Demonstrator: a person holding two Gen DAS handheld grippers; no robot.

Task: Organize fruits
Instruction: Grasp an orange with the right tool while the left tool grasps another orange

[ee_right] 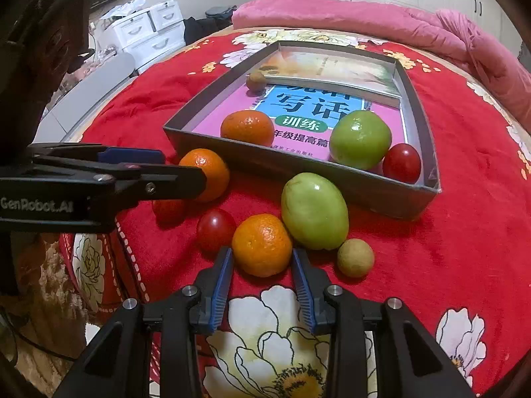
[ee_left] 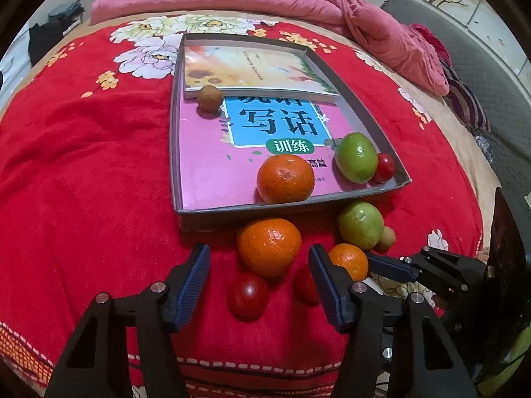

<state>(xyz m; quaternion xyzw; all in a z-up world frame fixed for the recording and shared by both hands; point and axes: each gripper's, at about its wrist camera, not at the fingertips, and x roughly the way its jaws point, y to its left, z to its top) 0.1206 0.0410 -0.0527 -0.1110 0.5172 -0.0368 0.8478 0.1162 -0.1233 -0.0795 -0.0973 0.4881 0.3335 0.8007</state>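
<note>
In the left wrist view, the left gripper (ee_left: 259,283) stands open above the red blanket (ee_left: 83,182) of the bed. A big orange (ee_left: 268,246) and a small tomato (ee_left: 247,294) lie between its fingers, but the pads do not touch them. A grey box (ee_left: 365,109) lies further away on the blanket, with two books, an orange, a green fruit (ee_left: 356,157), a tomato and a small brown fruit (ee_left: 209,98) inside.

In the right wrist view, the right gripper (ee_right: 262,265) is closed on a smaller orange (ee_right: 262,243); both blue pads press its sides. Another green fruit (ee_right: 313,210) touches this orange, and a small yellowish fruit (ee_right: 355,257) lies just beside it.
</note>
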